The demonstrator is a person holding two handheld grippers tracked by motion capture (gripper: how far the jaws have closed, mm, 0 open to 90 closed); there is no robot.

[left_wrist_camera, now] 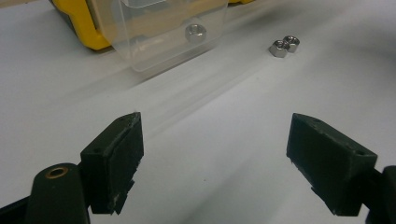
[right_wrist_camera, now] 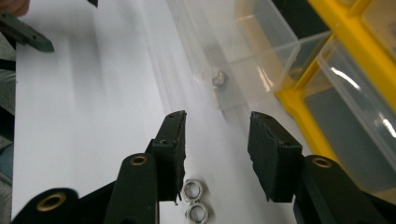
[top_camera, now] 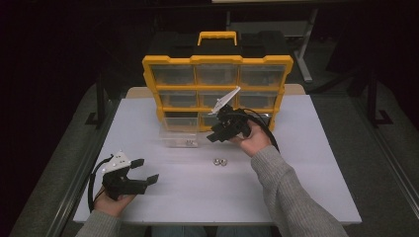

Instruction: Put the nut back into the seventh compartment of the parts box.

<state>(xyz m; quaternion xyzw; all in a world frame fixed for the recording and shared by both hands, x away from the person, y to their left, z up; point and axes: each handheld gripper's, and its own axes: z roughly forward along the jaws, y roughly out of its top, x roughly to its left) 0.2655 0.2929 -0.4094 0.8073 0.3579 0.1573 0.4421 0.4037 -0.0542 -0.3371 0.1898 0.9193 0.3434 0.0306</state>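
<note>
Steel hex nuts (top_camera: pixel 220 161) are what I am working with: two of them lie side by side, touching, on the white table (top_camera: pixel 296 187), just in front of my right hand. In the right gripper view the pair (right_wrist_camera: pixel 195 200) sits low between the jaw roots, nearer the left jaw. A third nut (right_wrist_camera: pixel 218 78) rests inside the clear plastic drawer (top_camera: pixel 180 139), which is pulled out of the yellow parts organizer (top_camera: pixel 217 89) and stands on the table against its lower left corner.

My right gripper (top_camera: pixel 217 134) hangs between the pair and the drawer, its jaws partly apart with nothing between the pads. My left gripper (top_camera: pixel 146 170) rests near the table's front left, jaws spread wide and empty, well apart from everything; from its camera I see the drawer (left_wrist_camera: pixel 168 37) and the two nuts (left_wrist_camera: pixel 284 45) ahead.

I judge the job to be sorting nuts into the drawer, with two left. The risks I see: since the nuts touch, closing on one may nudge the other and send it rolling off across the smooth top. They are low and flat, so the pads could slide over them or pinch an edge and flick one away. The drawer is light and loose, and a bump from my jaws would shove or tip it.
</note>
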